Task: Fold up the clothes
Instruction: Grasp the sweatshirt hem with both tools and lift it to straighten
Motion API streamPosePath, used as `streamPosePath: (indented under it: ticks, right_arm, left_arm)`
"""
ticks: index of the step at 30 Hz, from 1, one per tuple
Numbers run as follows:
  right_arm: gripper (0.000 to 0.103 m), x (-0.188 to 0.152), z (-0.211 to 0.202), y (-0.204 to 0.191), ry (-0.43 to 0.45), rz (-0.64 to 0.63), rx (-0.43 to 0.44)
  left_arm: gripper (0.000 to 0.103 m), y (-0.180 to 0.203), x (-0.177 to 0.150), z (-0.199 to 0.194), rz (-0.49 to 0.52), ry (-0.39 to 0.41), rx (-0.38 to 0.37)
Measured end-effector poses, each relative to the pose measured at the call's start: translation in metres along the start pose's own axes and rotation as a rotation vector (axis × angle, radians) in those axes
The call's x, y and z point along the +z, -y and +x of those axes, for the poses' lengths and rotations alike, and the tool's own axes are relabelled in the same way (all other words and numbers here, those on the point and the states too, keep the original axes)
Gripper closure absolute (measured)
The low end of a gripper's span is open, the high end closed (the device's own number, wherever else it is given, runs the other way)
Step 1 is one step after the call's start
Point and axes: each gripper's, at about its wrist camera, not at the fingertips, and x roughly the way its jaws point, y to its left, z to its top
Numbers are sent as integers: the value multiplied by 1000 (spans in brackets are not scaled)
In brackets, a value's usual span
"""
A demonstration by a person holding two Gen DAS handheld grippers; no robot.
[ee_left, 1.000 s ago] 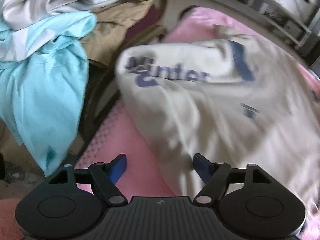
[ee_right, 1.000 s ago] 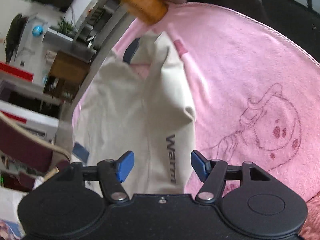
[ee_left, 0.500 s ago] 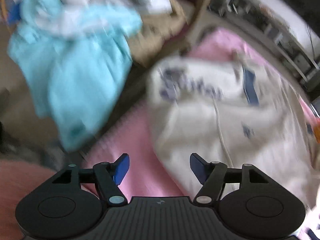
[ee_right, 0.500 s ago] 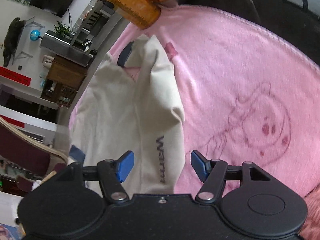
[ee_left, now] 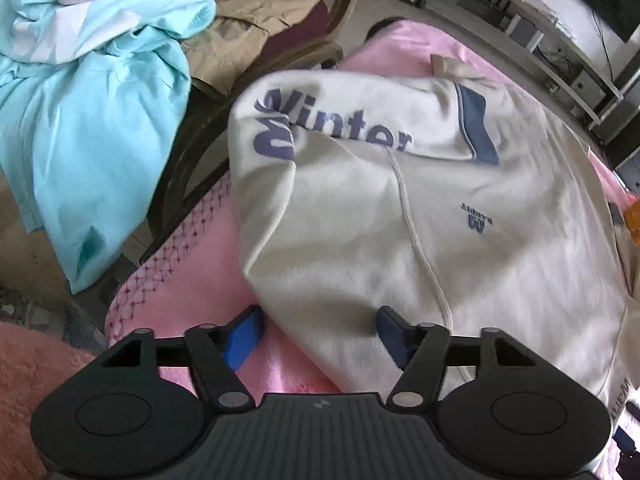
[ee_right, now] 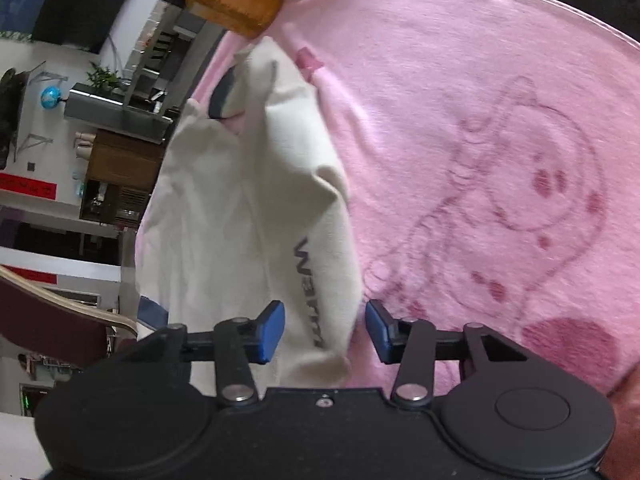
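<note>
While both claws gape, sweatshirt covers pink blanket.

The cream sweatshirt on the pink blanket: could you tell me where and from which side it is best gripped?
Probably grip the cream sweatshirt at its near folded edge, coming in low from the near side. That edge lies raised off the pink blanket, between the open fingers of the left tool.

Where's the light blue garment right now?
In the left wrist view, the light blue garment hangs at upper left, off the pink blanket, left of the cream hoodie.
</note>
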Motion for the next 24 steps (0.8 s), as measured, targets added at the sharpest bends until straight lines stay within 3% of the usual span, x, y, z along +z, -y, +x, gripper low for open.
streamPosePath:
  ticks: [2,4,7,10,14,15,18,19,20,22,23,24]
  right_arm:
    - [93,-3,7,2,-32,14,13]
    - [95,-5,5,3,-23,29,32]
    - [94,-4,-3,4,-16,45,105]
    - [91,-5,2,3,-54,43,123]
    - [84,-7,8,3,-77,48,103]
    - [82,-7,9,3,-82,49,100]
    - [81,-9,16,1,-104,41,79]
    - [82,-10,17,0,-101,34,71]
    - [82,-11,18,-1,-98,27,64]
    - [89,-12,18,-4,-83,10,57]
    - [98,-12,17,-5,-74,2,57]
    - [98,-12,16,-6,-66,-1,63]
  left_arm:
    - [81,-6,0,-4,-23,21,10]
    - [101,-15,1,-8,-65,28,-3]
    - [99,-26,2,-12,-122,17,-65]
    - [54,-30,3,-9,-149,-25,-90]
    - [53,-24,4,-5,-114,-18,-58]
    - [53,-21,5,-4,-99,-10,-46]
    - [71,-11,9,0,-45,23,2]
    - [94,-9,10,1,-33,34,8]
    - [102,-9,11,1,-27,35,8]
    - [103,-11,11,-2,-37,39,-10]
    - [103,-12,12,-5,-46,44,-27]
    - [103,-15,12,-10,-84,47,-79]
